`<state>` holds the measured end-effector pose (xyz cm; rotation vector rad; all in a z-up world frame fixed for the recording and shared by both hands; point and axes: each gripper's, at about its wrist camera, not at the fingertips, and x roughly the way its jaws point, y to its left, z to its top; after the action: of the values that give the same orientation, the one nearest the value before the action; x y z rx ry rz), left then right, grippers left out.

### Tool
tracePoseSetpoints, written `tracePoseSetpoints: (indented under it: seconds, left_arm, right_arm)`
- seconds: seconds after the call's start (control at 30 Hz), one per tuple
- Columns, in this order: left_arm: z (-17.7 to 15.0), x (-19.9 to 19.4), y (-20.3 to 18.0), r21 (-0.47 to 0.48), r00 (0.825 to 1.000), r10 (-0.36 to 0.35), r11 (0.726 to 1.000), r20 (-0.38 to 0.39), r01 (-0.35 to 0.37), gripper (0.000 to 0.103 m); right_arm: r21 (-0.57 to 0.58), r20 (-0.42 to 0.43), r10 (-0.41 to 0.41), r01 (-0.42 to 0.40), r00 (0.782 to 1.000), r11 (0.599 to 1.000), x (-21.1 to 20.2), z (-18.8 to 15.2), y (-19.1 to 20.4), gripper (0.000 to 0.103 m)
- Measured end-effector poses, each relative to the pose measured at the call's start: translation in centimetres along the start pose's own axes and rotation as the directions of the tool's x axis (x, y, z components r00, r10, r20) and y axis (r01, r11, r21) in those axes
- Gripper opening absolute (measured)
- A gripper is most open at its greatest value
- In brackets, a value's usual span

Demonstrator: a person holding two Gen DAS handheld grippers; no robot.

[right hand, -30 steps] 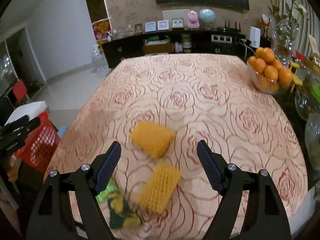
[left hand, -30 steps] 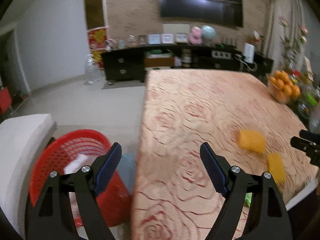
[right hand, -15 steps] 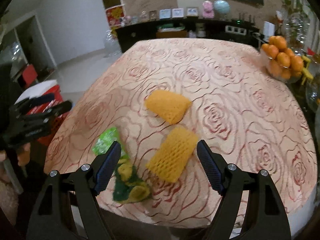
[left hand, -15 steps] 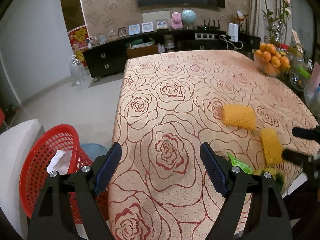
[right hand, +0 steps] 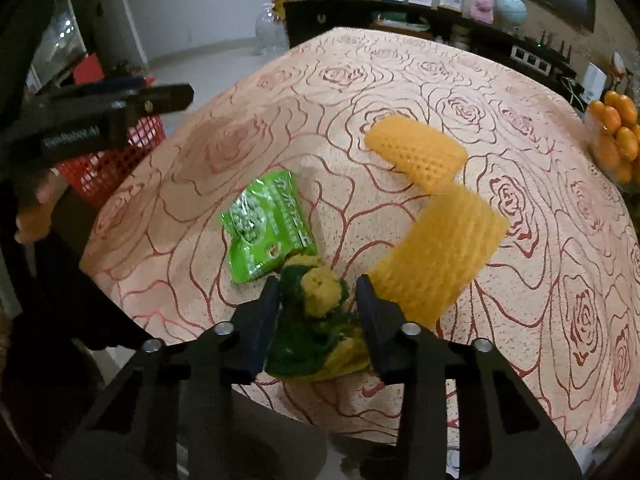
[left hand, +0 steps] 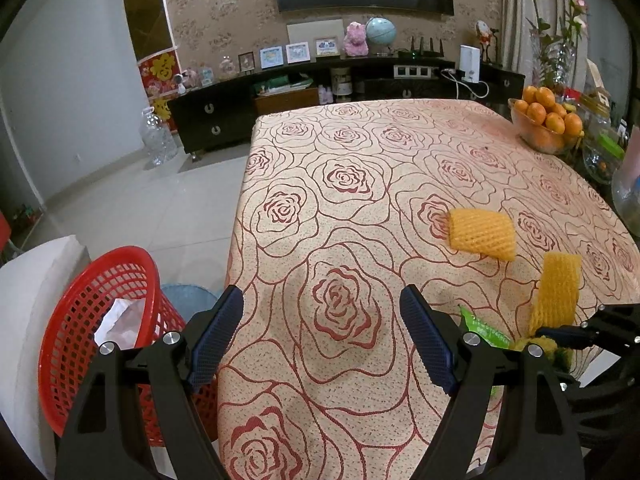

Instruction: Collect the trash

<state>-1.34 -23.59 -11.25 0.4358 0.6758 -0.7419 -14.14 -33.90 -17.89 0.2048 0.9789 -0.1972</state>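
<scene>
Straddling a crumpled green-and-yellow wrapper (right hand: pixel 316 312), the right tongs (right hand: pixel 316 300) stand narrowed, the left tongs (left hand: pixel 320 334) wide apart.

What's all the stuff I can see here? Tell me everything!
foam fruit nets: two, yellow, on the table.
snack packet: one, green, near the table edge.
crumpled wrapper: one, green and yellow, between the right jaws.
basket: one, red, on the floor left of the table, paper inside.
bowl of oranges: one, far right.
tablecloth: one, beige with red roses.
left gripper: black, jaws open, empty.
right gripper: black, jaws around the wrapper.
</scene>
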Motion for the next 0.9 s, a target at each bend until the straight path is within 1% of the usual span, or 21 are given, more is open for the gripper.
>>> tracePoseSetpoints:
  seconds: [0.1,0.23,0.43,0.5,0.57,0.67,0.73,0.8,0.9]
  left_arm:
    - [0.0,0.0,-0.2,0.007,1.0,-0.001,1.0,0.0,0.001,0.078]
    - [-0.2,0.2,-1.0,0.031,1.0,-0.009,0.999,-0.006,0.009,0.078]
    - [-1.0,0.8,-3.5,0.087,0.996,-0.085,0.992,-0.031,0.088,0.078]
    - [-1.5,1.0,-4.7,0.114,0.991,-0.129,0.984,-0.045,0.133,0.078]
    - [-1.9,1.4,-5.7,0.144,0.986,-0.152,0.977,-0.062,0.16,0.078]
    - [-2.4,2.2,-7.1,0.173,0.981,-0.174,0.967,-0.089,0.188,0.078]
    - [-2.7,2.8,-7.7,0.189,0.979,-0.175,0.963,-0.106,0.193,0.078]
    - [-3.0,3.4,-8.1,0.204,0.977,-0.174,0.959,-0.12,0.196,0.078]
    - [-3.1,3.8,-8.3,0.195,0.975,-0.183,0.959,-0.123,0.205,0.078]
  right_arm:
    - [0.015,0.005,-0.006,0.006,1.0,1.0,0.0,0.1,-0.3,0.033]
    - [0.052,0.01,-0.029,0.028,1.0,0.998,0.2,0.5,-1.2,0.033]
    - [0.096,0.009,-0.062,0.061,0.998,0.993,0.5,0.9,-2.3,0.033]
    - [0.117,0.011,-0.072,0.07,0.997,0.991,0.4,0.9,-2.9,0.033]
    - [0.132,0.01,-0.077,0.074,0.997,0.988,0.4,0.9,-3.4,0.033]
    - [0.157,0.009,-0.089,0.087,0.996,0.984,0.4,0.8,-4.1,0.033]
    - [0.178,0.008,-0.093,0.09,0.996,0.98,0.4,0.8,-4.7,0.033]
    - [0.203,0.009,-0.08,0.076,0.997,0.976,0.3,0.8,-5.1,0.033]
    - [0.223,0.018,-0.074,0.068,0.997,0.973,0.1,0.8,-5.4,0.037]
